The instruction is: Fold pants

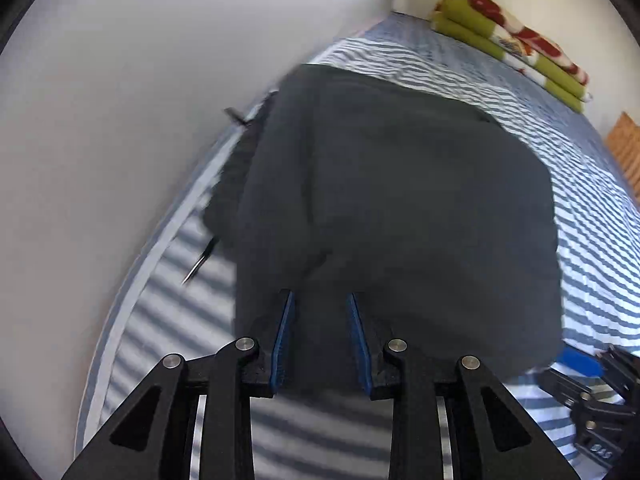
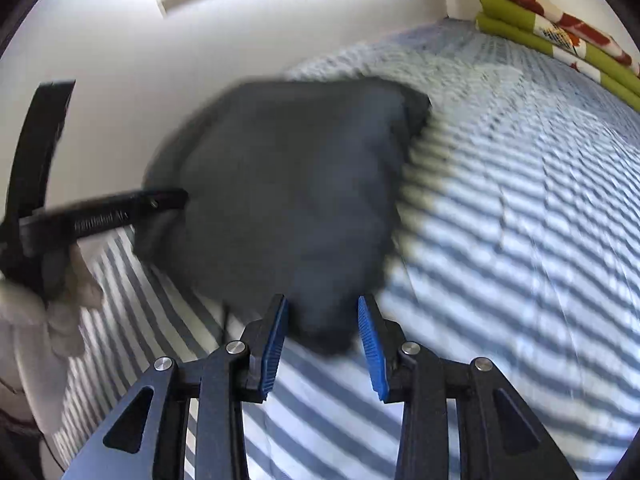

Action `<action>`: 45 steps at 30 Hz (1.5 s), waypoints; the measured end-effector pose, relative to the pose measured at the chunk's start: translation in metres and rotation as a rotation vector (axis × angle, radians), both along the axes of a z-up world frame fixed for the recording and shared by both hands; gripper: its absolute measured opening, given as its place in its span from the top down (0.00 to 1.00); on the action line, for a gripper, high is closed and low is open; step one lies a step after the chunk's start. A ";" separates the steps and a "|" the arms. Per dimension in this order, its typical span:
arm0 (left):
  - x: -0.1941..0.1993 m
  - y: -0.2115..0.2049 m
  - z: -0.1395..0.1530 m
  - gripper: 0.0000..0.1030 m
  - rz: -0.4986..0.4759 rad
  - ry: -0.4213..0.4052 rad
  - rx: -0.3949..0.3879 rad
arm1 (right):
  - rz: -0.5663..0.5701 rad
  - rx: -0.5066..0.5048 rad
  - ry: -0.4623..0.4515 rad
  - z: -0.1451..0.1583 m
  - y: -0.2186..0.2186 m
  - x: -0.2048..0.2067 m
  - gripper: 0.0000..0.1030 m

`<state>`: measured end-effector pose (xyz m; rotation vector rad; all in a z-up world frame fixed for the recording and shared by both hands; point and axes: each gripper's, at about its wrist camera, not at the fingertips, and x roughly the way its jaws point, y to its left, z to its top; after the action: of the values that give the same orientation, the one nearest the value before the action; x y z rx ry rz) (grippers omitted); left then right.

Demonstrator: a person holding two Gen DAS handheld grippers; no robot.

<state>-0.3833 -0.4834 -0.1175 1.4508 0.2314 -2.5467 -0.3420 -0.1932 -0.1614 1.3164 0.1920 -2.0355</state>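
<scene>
Pants (image 1: 392, 216), one pair, dark charcoal grey, lie folded into a compact, roughly square bundle on a bed (image 1: 592, 240) covered by a blue-and-white striped sheet. The bundle sits near the wall-side edge of the bed, just beside a plain white wall (image 1: 120, 100). Fabric appears soft and matte; the edges are blurred in both views, so the fold layers cannot be counted. One thin dark cord (image 1: 200, 260) trails out from the bundle's left side onto the sheet.

Left gripper (image 1: 320, 300): jaws parted, blue pads on either side of the near edge of the pants, no fabric pinched between them. Right gripper (image 2: 322, 304): jaws likewise spread, straddling a near corner of the bundle without clamping it. In the right wrist view the left gripper enters from the left, its tip at the bundle's edge, held by a hand (image 2: 68, 280) in a light glove or sleeve; which cannot be told.

Surroundings: one folded blanket (image 1: 516, 40), green with red and white pattern, lies at the far end of the bed, well apart from the pants. A wooden surface (image 1: 624, 148) shows at the right margin. Nothing lies between the grippers and the pants.
</scene>
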 end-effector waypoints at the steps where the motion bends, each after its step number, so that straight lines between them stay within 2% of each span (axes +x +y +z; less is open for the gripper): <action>1: 0.008 0.001 0.004 0.71 0.009 0.007 0.016 | -0.013 -0.003 -0.032 0.003 0.012 0.004 0.67; 5: 0.056 0.026 0.036 0.69 0.030 0.092 0.105 | -0.053 -0.043 -0.025 0.041 0.073 0.034 0.67; 6: 0.068 0.037 0.045 0.65 0.033 0.104 0.111 | -0.058 -0.050 -0.019 0.050 0.087 0.042 0.67; 10: 0.113 0.099 0.081 0.64 -0.022 0.141 0.088 | -0.086 -0.059 0.009 0.085 0.142 0.080 0.67; 13: 0.173 0.141 0.116 0.61 -0.023 0.198 0.129 | -0.095 -0.077 0.068 0.118 0.183 0.120 0.67; 17: 0.258 0.210 0.169 0.54 -0.028 0.252 0.091 | -0.095 -0.091 0.137 0.153 0.228 0.168 0.66; 19: 0.293 0.235 0.189 0.48 -0.033 0.284 0.098 | -0.086 -0.095 0.167 0.167 0.249 0.194 0.64; 21: 0.336 0.266 0.213 0.36 -0.040 0.315 0.064 | -0.086 -0.090 0.207 0.179 0.270 0.222 0.62; 24: 0.397 0.308 0.243 0.32 -0.043 0.357 -0.006 | -0.087 -0.084 0.263 0.194 0.301 0.258 0.61; 26: 0.436 0.331 0.256 0.23 -0.051 0.392 -0.013 | -0.096 -0.090 0.303 0.205 0.324 0.286 0.60; 32: 0.534 0.391 0.270 0.07 -0.058 0.447 -0.047 | -0.125 -0.085 0.375 0.210 0.372 0.344 0.56; 35: 0.565 0.410 0.268 0.05 -0.068 0.446 -0.051 | -0.151 -0.080 0.387 0.203 0.390 0.367 0.54; 39: 0.589 0.418 0.255 0.05 -0.084 0.428 -0.021 | -0.198 -0.086 0.370 0.192 0.409 0.384 0.53; 45: 0.598 0.415 0.246 0.05 -0.063 0.423 -0.052 | -0.203 -0.091 0.363 0.190 0.418 0.391 0.52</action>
<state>0.2143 -0.0683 0.1281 0.8999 0.1808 -2.8631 0.0494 0.2247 0.0289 0.9332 0.1302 -2.4173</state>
